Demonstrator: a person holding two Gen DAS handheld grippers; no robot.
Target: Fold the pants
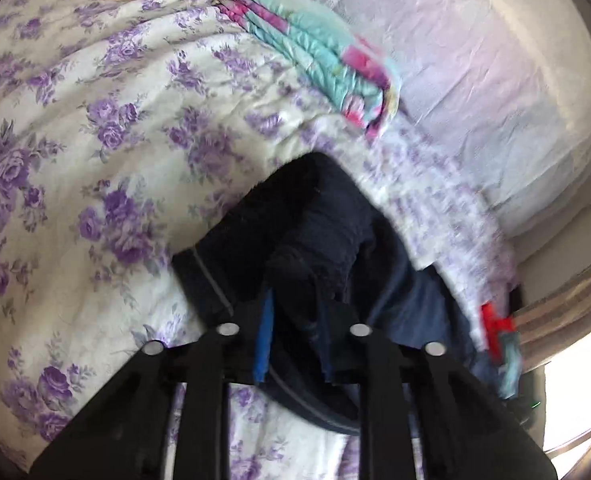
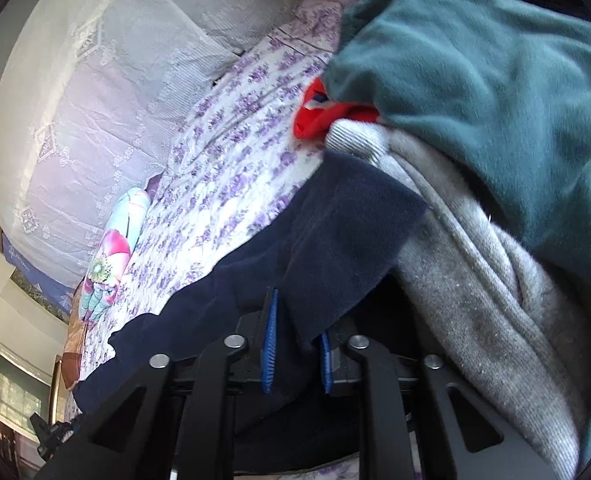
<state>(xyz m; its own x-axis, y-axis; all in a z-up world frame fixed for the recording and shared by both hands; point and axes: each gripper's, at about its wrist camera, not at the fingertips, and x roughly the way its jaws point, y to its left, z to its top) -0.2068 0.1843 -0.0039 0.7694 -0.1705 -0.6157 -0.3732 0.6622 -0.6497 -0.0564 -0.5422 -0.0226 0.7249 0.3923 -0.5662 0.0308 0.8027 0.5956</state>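
Both claws are pinching the navy pants (image 1: 319,224), which lie bunched on the floral bedspread (image 1: 95,160) toward its near edge, between the two cameras. The left gripper (image 1: 295,344) has dark fabric drawn up between its jaws; only one blue pad (image 1: 265,344) shows, the other is covered by cloth. The right gripper (image 2: 295,344) is pressed on a fold of the same garment (image 2: 335,232), both blue pads (image 2: 270,344) visible against the fabric. Risk, in my judgement: each hold appears to take several bunched layers rather than a clean edge, so a lift could drag a crumpled mass, or one layer could slip free and spoil the fold line. A second risk is the pile of other clothing just beside the right claw: a grey knit (image 2: 475,300), a teal fleece (image 2: 475,100) and a red item (image 2: 323,116) touch or overlap the pants, and could be carried along. Not determinable: which part of the pants each claw grips, whether waistband or leg hem; the garment's full outline, cut off by the gripper bodies; the left view is blurred toward its right side. A folded quilt (image 1: 323,60) lies well apart, near the pillows (image 1: 475,80).
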